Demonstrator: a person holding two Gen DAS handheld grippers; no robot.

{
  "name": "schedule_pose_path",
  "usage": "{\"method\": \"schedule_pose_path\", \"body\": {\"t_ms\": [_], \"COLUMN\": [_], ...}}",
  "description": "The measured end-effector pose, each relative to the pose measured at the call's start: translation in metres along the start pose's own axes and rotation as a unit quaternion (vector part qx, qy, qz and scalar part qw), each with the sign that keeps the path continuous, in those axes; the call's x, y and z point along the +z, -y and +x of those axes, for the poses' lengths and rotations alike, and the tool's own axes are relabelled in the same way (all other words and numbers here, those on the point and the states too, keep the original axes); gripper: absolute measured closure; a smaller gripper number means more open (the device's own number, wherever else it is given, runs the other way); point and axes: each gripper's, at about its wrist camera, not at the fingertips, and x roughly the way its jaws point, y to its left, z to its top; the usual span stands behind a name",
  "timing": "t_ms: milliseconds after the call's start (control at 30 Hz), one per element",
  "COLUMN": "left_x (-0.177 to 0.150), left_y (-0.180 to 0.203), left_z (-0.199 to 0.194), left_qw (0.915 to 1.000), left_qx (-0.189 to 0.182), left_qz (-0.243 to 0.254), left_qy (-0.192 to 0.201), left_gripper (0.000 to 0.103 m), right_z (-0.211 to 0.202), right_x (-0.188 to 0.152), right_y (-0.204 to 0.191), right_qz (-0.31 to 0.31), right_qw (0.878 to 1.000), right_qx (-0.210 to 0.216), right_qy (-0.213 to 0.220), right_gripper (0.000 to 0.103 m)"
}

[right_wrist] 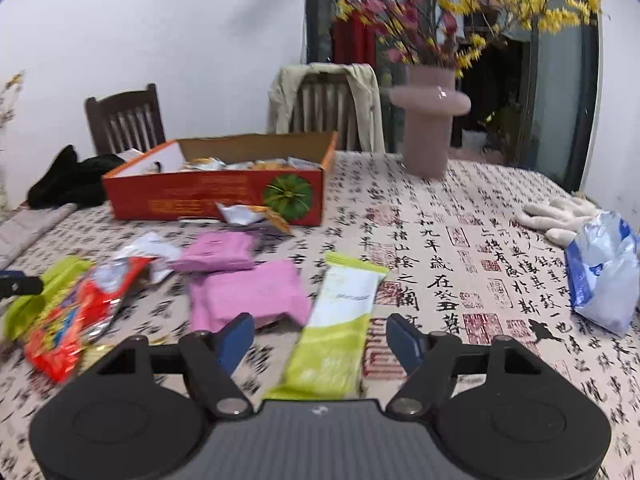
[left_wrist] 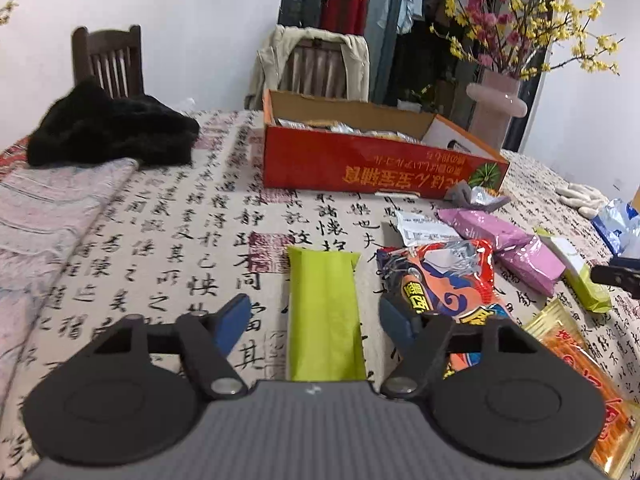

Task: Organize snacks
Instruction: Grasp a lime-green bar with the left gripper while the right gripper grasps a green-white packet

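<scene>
Green packet (left_wrist: 326, 316) lies on table (left_wrist: 168, 240) between spread pads of left hand-held gripper (left_wrist: 316, 320), untouched; right hand-held gripper (right_wrist: 320, 338), also spread, straddles another green-white packet (right_wrist: 340, 320). Box (left_wrist: 360, 160) w/ some snacks; approx. half-dozen packets still loose.

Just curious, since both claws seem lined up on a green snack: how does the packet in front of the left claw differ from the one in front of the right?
The left packet is plain lime green all over; the right packet has a white panel with faint print. The left packet lies straight between its claw's fingers; the right packet lies slanted. Both are long, flat, and rest on the tablecloth, with neither claw's fingers pressing on them.
</scene>
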Motion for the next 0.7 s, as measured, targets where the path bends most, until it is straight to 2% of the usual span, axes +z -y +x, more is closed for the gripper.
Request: {"method": "schedule_pose_path", "body": {"t_ms": [100, 133, 233, 267, 300, 400, 700], "left_x": [0.002, 0.002, 0.002, 0.002, 0.002, 0.001, -0.002], "left_y": [0.000, 0.000, 0.001, 0.001, 0.001, 0.004, 0.010], "left_z": [0.012, 0.015, 0.019, 0.019, 0.019, 0.018, -0.017], "left_qw": [0.9999, 0.9999, 0.9999, 0.9999, 0.9999, 0.9999, 0.9997], "left_qx": [0.001, 0.001, 0.002, -0.001, -0.002, 0.005, 0.000], "left_qz": [-0.004, -0.007, -0.008, -0.010, -0.011, -0.012, -0.018], "left_qy": [-0.012, -0.016, -0.014, -0.013, -0.012, -0.010, 0.015], "left_gripper": [0.046, 0.051, 0.054, 0.061, 0.063, 0.065, 0.070], "right_z": [0.023, 0.029, 0.042, 0.045, 0.046, 0.047, 0.004], "right_x": [0.003, 0.003, 0.003, 0.002, 0.002, 0.003, -0.011], "right_y": [0.004, 0.006, 0.009, 0.010, 0.010, 0.009, 0.003], "right_qz": [-0.004, -0.003, -0.001, -0.001, -0.002, -0.001, -0.015], "right_qw": [1.000, 1.000, 0.999, 0.999, 0.999, 0.999, 1.000], "right_qx": [-0.011, -0.013, -0.011, -0.011, -0.010, -0.008, -0.019], "right_qy": [-0.016, -0.022, -0.035, -0.039, -0.041, -0.039, -0.014], "right_gripper": [0.048, 0.049, 0.050, 0.052, 0.056, 0.065, 0.067]}}
